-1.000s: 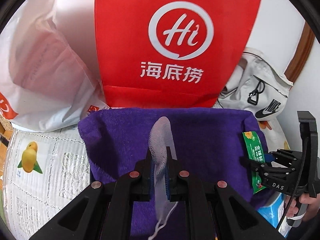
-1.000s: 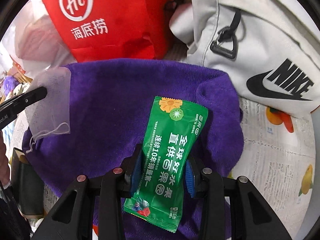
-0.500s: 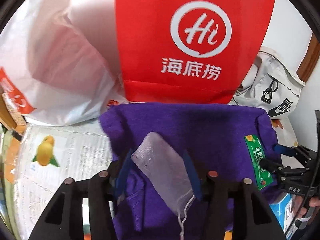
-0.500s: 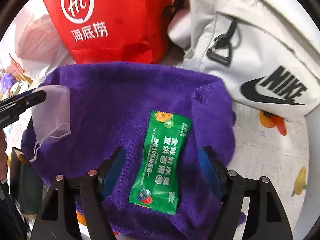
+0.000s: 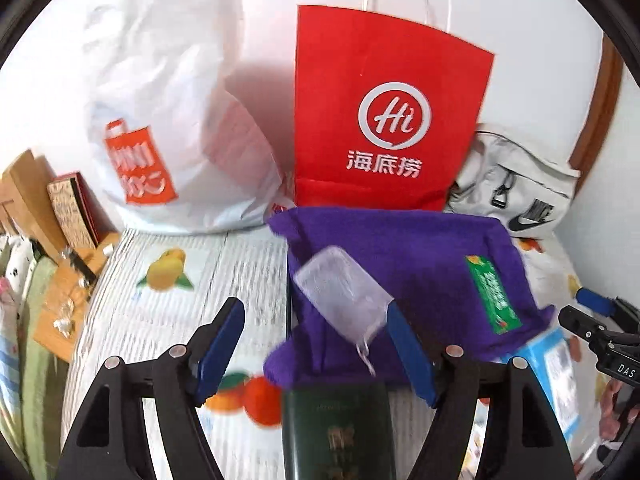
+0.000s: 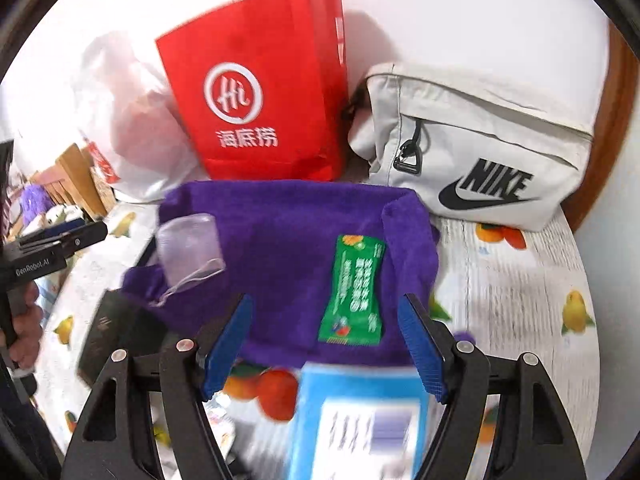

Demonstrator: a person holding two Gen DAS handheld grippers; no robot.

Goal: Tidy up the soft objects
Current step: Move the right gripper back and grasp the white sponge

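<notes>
A purple towel (image 5: 400, 256) (image 6: 288, 232) lies flat on the fruit-print tablecloth. On its left part rests a translucent white mesh pouch (image 5: 340, 292) (image 6: 188, 248) with a drawstring. On its right part rests a green snack packet (image 5: 492, 294) (image 6: 354, 288). My left gripper (image 5: 316, 344) is open and empty, pulled back from the pouch. My right gripper (image 6: 328, 348) is open and empty, pulled back from the packet; it also shows at the right edge of the left wrist view (image 5: 600, 328).
A red paper bag (image 5: 384, 120) (image 6: 260, 96), a white plastic bag (image 5: 160, 120) and a white Nike bag (image 6: 480, 148) stand behind the towel. A dark green booklet (image 5: 336, 428) and a blue box (image 6: 360, 420) lie in front of it. Clutter sits at the far left.
Both grippers opened, let go of the pouch and the packet onto the towel, and drew back toward me. More of the table and the bags behind came into view.
</notes>
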